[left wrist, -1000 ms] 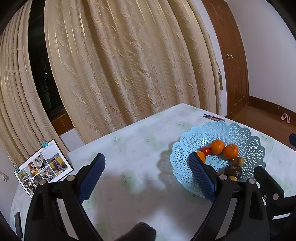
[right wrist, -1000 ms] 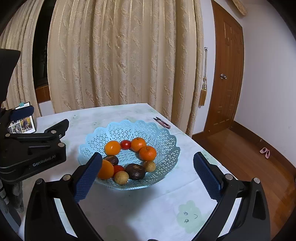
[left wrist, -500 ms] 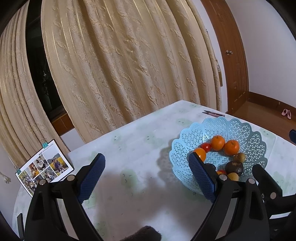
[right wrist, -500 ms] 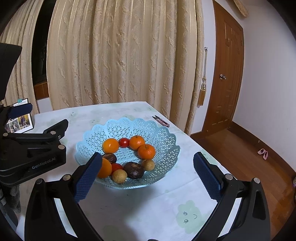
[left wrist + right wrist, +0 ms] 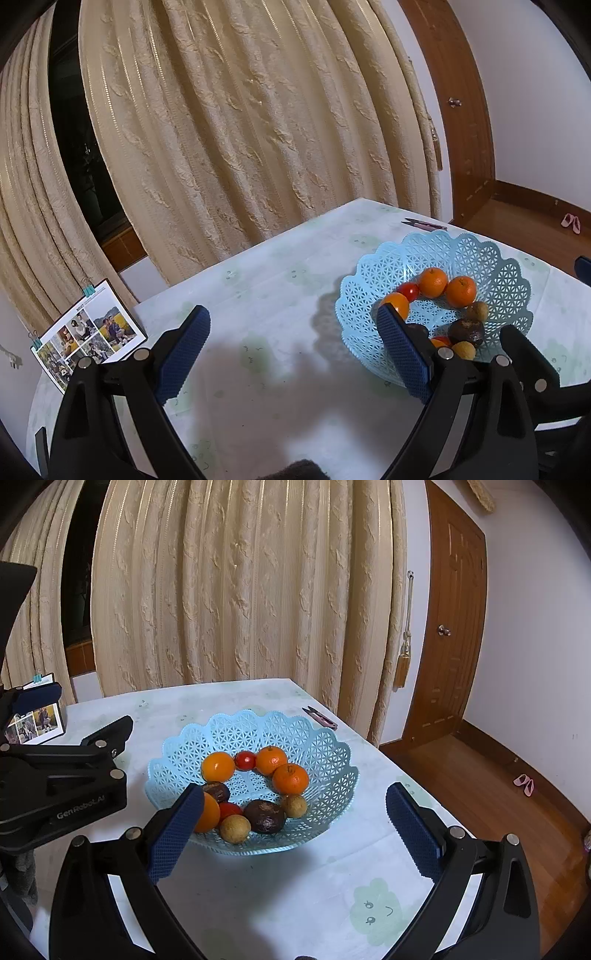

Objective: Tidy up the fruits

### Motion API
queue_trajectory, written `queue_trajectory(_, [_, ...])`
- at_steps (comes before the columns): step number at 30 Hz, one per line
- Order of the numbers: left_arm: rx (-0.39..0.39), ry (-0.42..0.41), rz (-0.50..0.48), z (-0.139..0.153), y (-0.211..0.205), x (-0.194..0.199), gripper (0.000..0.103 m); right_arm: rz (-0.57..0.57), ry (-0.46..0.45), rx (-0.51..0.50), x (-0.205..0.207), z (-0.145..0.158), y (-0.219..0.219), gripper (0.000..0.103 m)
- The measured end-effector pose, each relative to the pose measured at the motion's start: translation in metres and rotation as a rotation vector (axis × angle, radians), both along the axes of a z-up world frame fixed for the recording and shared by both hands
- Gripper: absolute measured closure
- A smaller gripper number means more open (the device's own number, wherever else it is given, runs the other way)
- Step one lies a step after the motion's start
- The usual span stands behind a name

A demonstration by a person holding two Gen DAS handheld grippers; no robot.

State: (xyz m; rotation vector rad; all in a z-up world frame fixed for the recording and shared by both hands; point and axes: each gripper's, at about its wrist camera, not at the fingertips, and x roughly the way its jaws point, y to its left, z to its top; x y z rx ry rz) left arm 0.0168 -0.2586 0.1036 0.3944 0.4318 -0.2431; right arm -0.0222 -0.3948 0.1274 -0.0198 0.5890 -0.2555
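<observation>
A light blue lattice fruit basket point(image 5: 314, 738) point(image 5: 491, 258) stands on the table with several fruits in it: oranges point(image 5: 290, 778) point(image 5: 460, 291), a red tomato point(image 5: 245, 760), dark brown fruits point(image 5: 264, 816) and small tan ones point(image 5: 235, 828). My right gripper point(image 5: 293, 836) hovers open just in front of the basket, nothing between its blue pads. My left gripper point(image 5: 293, 358) is open above the bare cloth to the basket's left; its right finger point(image 5: 402, 354) overlaps the basket's near rim in view. The left gripper's body point(image 5: 62, 775) shows in the right wrist view.
A clipped photo card point(image 5: 88, 332) stands at the table's far left. Small pink snips point(image 5: 320, 718) lie behind the basket near the table edge. Beige curtains point(image 5: 236, 590) hang behind, a wooden door point(image 5: 450, 627) and wood floor lie to the right.
Both grippers have risen and drawn back slightly, so the basket sits a bit lower and farther in each view. Nothing was grasped or let go.
</observation>
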Motion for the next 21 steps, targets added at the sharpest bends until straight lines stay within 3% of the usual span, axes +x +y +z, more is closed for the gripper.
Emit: queue_trajectory(21, [-0.003,0.004,0.014,0.0031,0.0059,-0.0006,0.012,0.027,0.020,0.010,0.0021,-0.0034,0.0037,0.003])
